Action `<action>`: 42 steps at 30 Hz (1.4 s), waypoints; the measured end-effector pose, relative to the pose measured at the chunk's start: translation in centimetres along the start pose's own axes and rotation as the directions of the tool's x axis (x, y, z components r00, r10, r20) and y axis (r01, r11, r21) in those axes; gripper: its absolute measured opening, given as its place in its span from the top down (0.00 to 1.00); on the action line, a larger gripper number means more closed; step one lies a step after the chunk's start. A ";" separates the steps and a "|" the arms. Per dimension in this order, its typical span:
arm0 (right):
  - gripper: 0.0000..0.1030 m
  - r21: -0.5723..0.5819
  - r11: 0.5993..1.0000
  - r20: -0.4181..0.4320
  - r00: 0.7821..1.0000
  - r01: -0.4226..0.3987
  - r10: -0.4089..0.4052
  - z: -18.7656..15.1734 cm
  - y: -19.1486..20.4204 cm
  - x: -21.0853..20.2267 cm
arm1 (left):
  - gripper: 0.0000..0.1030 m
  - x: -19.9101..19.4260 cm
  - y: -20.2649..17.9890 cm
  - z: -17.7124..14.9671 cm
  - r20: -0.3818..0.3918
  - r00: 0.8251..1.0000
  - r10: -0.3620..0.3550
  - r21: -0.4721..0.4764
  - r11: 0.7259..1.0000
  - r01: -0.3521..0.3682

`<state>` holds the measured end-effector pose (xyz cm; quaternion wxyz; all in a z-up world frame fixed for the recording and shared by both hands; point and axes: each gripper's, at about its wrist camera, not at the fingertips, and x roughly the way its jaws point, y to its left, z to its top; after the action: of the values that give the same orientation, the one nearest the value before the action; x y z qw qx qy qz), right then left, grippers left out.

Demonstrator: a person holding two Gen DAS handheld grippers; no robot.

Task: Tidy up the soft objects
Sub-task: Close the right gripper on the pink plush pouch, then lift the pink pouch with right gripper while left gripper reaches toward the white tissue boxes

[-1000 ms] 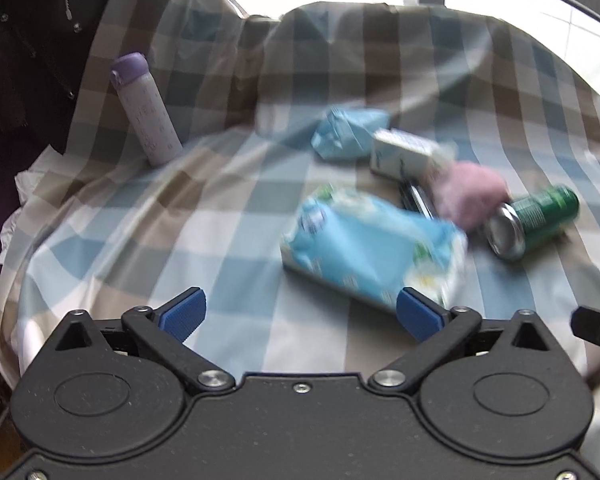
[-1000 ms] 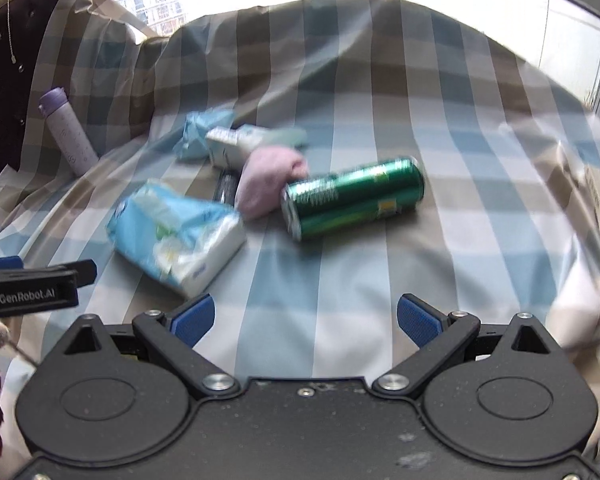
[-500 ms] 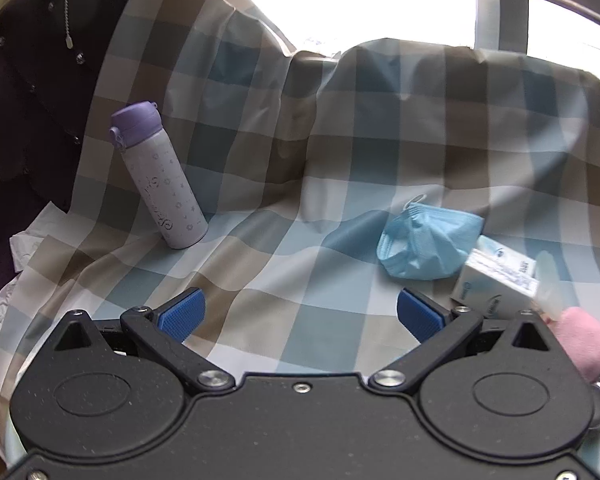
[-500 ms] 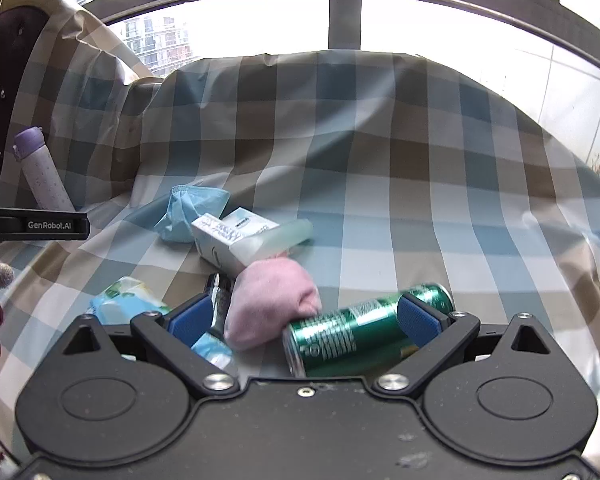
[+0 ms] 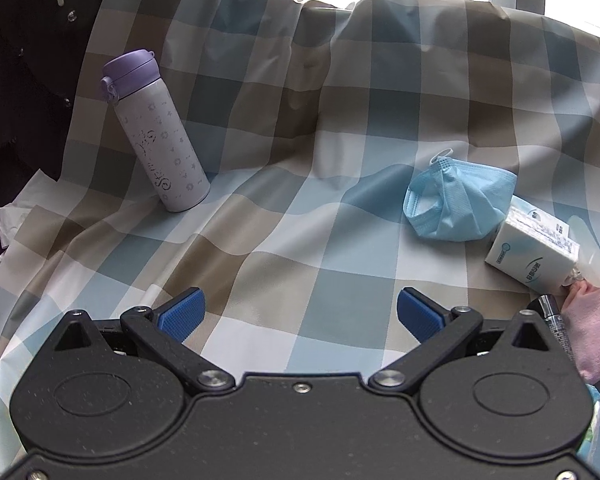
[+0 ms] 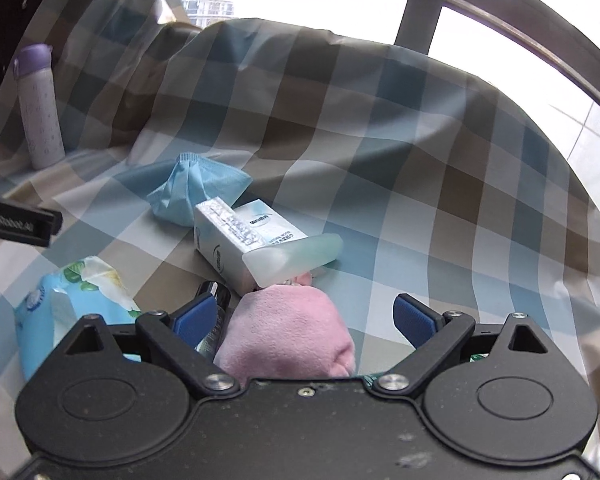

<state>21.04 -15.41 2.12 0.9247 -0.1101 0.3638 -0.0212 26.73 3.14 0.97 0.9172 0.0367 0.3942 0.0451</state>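
Between my right claw (image 6: 304,320)'s blue pads lies the soft pink fleece bundle (image 6: 288,334), ungripped; the jaws have just been narrowing yet stand wide. A second ago it lay farther off beside the green can. The crumpled blue face mask (image 5: 458,204) waits beyond my left claw (image 5: 300,310), gaping empty over the checked cloth (image 5: 280,240).

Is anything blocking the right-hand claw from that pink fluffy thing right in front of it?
Nothing visible does. The pink soft bundle lies between the right gripper's open jaws, which have just been closing a little but are not touching it. A white tissue box and a dark cylinder crowd its far and left sides.
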 end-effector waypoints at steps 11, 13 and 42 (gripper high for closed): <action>0.33 -0.117 0.993 -0.126 0.992 -0.014 -0.001 -0.3 2.0 4.4 | 0.03 0.1 1.7 0.3 -0.016 0.999 -0.031 -0.058 0.998 0.030; 0.37 -0.120 0.993 -0.119 0.993 -0.013 -0.001 -0.1 2.1 4.3 | 0.03 0.0 1.8 0.3 -0.014 0.999 -0.035 -0.064 0.997 0.034; 0.51 0.187 0.975 -0.029 0.991 -0.122 0.130 -6.4 -2.1 -9.9 | 0.03 0.4 1.9 -0.3 -0.029 0.999 -0.027 -0.064 0.998 0.025</action>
<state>9.54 -17.51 4.68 0.9228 0.0001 0.3852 0.0015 26.69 5.09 0.74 0.9123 0.0020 0.4068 0.0463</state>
